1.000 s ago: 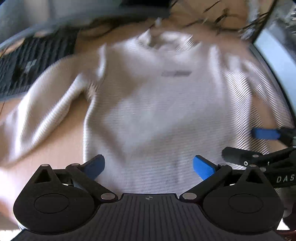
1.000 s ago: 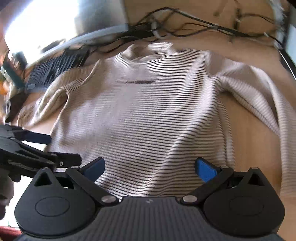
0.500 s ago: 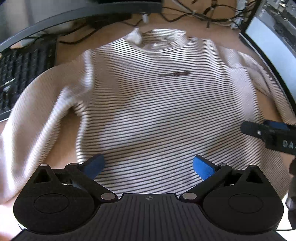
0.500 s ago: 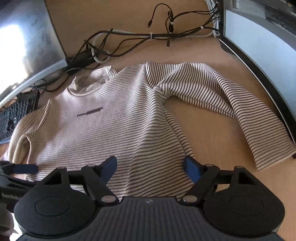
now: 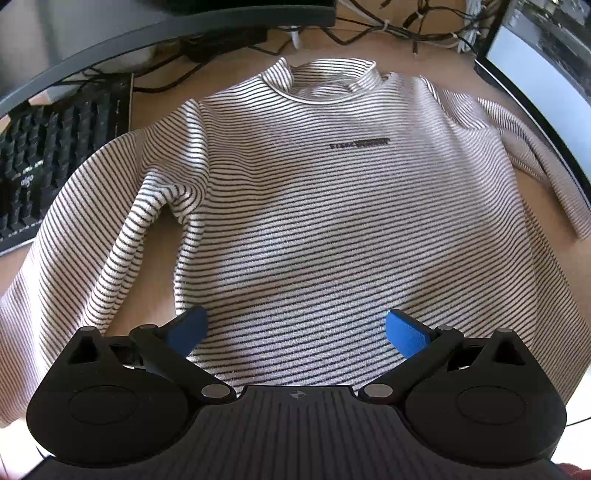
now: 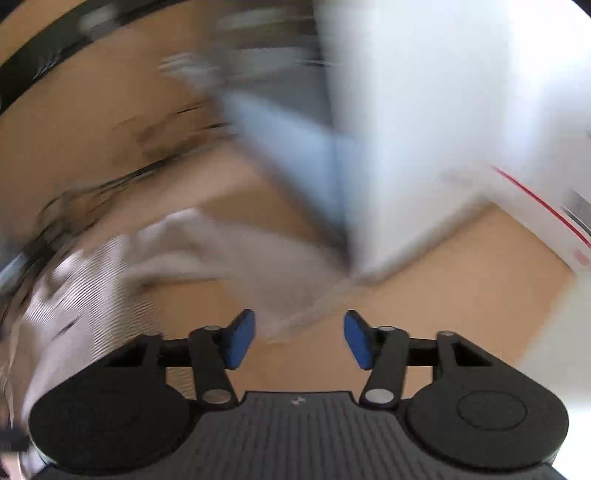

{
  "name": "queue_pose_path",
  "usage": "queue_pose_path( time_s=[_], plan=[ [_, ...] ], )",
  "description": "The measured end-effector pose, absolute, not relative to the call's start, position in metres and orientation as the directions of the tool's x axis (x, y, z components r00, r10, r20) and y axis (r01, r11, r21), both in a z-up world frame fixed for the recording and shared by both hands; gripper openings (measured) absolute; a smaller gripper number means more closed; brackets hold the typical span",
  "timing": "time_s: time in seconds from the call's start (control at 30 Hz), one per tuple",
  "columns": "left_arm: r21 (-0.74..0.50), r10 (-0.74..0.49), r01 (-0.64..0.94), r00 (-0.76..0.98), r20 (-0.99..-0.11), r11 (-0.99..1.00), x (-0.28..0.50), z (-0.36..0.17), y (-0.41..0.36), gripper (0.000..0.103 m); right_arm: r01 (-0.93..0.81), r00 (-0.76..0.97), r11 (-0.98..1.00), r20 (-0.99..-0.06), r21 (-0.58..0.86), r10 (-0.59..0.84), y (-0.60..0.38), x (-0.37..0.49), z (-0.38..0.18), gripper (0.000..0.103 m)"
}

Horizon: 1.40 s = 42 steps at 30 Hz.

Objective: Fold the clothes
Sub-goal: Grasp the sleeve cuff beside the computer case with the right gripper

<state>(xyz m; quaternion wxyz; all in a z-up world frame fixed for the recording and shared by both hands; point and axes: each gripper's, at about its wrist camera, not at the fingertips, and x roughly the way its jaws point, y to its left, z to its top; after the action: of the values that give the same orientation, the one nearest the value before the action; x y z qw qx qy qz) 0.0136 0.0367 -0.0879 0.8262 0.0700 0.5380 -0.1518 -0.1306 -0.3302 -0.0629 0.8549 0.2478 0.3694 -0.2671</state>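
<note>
Black-and-white striped knit sweater [image 5: 332, 206] lies spread front-up on tan wooden bench [image 6: 461, 295], sleeves out for folding; left gripper [image 5: 295, 328] and right gripper [image 6: 299, 339] fingers wide, empty.

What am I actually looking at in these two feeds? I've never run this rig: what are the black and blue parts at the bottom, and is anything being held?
Each picture comes from a fisheye camera mounted on a hand-held gripper, looking forward along its two fingers. The black frame and blue pads at the bottom are the gripper itself.

The left wrist view shows the left gripper open and holding nothing, over the hem of a striped sweater that lies front up on a wooden desk, sleeves spread outward. A black keyboard sits at the left, cables behind the collar.

The right wrist view is heavily blurred. The right gripper is open and empty too, with bare desk between its pads; blurred striped cloth lies to its left, and pale shapes ahead are too smeared to identify.
</note>
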Motion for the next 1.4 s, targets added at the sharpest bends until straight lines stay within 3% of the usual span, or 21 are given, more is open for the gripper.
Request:
queue_pose_path(
  time_s=[0.17,0.3,0.43,0.6,0.8,1.1,1.17,1.2,1.3,1.4],
  plan=[
    [-0.045,-0.162,0.305,0.372,-0.914,0.951,0.017,-0.088,0.035,0.103,0.706,0.584,0.630,-0.769,0.323,-0.259,-0.349,-0.141,-0.084,0.038],
    [-0.096,-0.182,0.254,0.341,-0.922,0.963,0.022,-0.083,0.038,0.103,0.612,0.580,0.780,-0.746,0.133,-0.328,-0.324,-0.114,-0.090,0.038],
    [-0.281,-0.312,0.152,0.249,-0.917,0.948,0.023,-0.060,0.035,0.103,0.487,0.588,0.870,-0.709,-0.075,-0.390,-0.299,-0.087,-0.095,0.038],
    [-0.384,-0.417,0.168,0.257,-0.872,0.908,0.008,-0.018,0.015,0.103,0.272,0.603,0.910,-0.682,-0.312,-0.414,-0.272,-0.061,-0.106,0.038],
    [-0.394,-0.473,0.281,0.324,-0.819,0.875,-0.017,0.012,-0.006,0.103,0.115,0.592,0.876,-0.676,-0.468,-0.439,-0.257,-0.038,-0.115,0.038],
    [-0.433,-0.503,0.273,0.297,-0.812,0.859,-0.025,0.008,-0.003,0.103,-0.042,0.613,0.795,-0.644,-0.605,-0.457,-0.248,-0.035,-0.122,0.038],
    [-0.455,-0.524,0.276,0.289,-0.801,0.847,-0.023,0.004,0.000,0.103,-0.064,0.620,0.779,-0.637,-0.624,-0.459,-0.248,-0.035,-0.123,0.030],
    [-0.463,-0.539,0.293,0.286,-0.792,0.837,-0.021,0.000,0.002,0.103,-0.073,0.621,0.777,-0.638,-0.625,-0.455,-0.248,-0.033,-0.123,0.016],
    [-0.409,-0.504,0.335,0.277,-0.818,0.848,-0.017,-0.023,0.003,0.103,-0.050,0.599,0.822,-0.676,-0.568,-0.430,-0.251,-0.030,-0.113,0.015],
    [-0.402,-0.471,0.293,0.226,-0.853,0.868,-0.013,-0.052,0.012,0.103,0.003,0.633,0.933,-0.721,-0.361,-0.281,-0.242,-0.038,-0.081,0.016]
  ],
)
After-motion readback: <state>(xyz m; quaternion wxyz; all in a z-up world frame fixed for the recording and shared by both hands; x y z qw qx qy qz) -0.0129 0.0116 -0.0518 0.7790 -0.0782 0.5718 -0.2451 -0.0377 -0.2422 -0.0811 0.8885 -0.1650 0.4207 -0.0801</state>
